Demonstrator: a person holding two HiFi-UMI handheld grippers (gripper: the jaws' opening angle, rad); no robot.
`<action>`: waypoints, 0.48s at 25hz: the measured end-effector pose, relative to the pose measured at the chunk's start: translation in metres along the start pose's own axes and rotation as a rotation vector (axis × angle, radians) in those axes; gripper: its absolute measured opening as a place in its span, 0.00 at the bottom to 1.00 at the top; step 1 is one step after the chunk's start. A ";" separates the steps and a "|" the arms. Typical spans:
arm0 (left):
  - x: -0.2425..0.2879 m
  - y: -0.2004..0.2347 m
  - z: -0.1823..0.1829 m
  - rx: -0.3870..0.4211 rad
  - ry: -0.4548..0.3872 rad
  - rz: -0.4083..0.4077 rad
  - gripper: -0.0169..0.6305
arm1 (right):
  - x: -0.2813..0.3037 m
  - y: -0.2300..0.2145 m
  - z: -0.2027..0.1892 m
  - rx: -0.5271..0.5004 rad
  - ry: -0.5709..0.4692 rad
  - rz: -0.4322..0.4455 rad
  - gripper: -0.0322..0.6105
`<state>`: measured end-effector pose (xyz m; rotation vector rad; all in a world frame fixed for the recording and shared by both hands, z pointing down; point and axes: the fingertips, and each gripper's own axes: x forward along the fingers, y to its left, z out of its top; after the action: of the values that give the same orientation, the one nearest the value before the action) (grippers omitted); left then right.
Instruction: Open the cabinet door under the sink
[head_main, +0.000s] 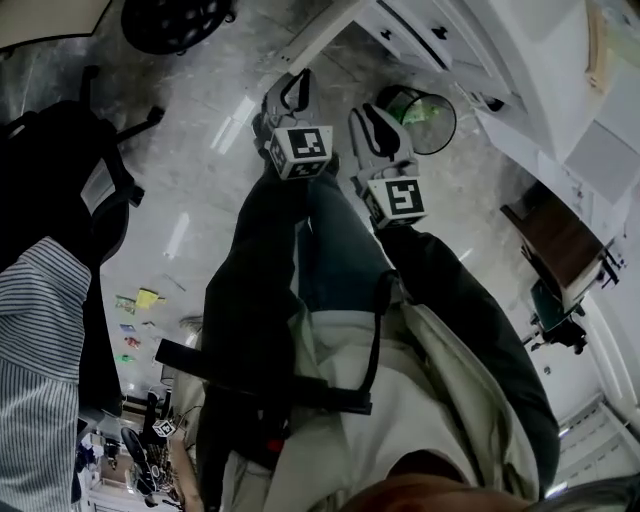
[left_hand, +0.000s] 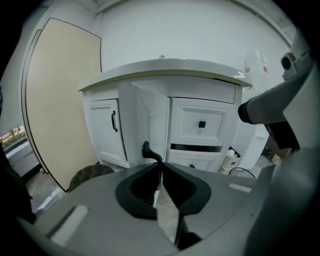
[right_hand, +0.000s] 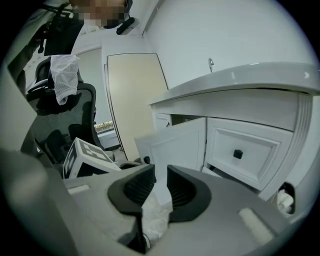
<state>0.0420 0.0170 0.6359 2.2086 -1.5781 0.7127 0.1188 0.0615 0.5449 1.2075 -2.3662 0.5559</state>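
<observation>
A person reaches both dark-sleeved arms forward and downward, side by side, toward a white vanity cabinet (left_hand: 165, 87) with a pale curved countertop. The left gripper (left_hand: 161, 165) has its jaws drawn nearly together, tips pinched on the lower end of the black curved handle (left_hand: 147, 150). That handle belongs to the white panelled cabinet door (right_hand: 172, 145) under the sink, which stands swung well out from the cabinet front. The right gripper (right_hand: 161, 172) hovers just beside it, jaws a narrow gap apart, nothing between them. To the right of the open door sits a white drawer with a square black knob (left_hand: 201, 124). A beige wall panel (left_hand: 60, 100), a black office chair (head_main: 70, 170) and a round wire wastebasket (head_main: 430, 120) stand on the grey marbled floor (head_main: 190, 200).
</observation>
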 end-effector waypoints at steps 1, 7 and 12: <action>-0.001 -0.009 -0.001 0.016 0.015 -0.001 0.07 | -0.004 0.000 -0.001 0.005 -0.001 0.005 0.16; -0.011 -0.023 -0.003 -0.079 0.058 0.079 0.06 | -0.035 -0.005 -0.002 -0.005 -0.034 0.014 0.16; -0.065 -0.048 -0.010 -0.172 0.068 0.010 0.04 | -0.068 -0.006 -0.003 0.002 -0.014 0.035 0.16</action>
<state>0.0682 0.0886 0.6074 2.0333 -1.5570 0.6225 0.1602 0.1043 0.5119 1.1763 -2.4030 0.5630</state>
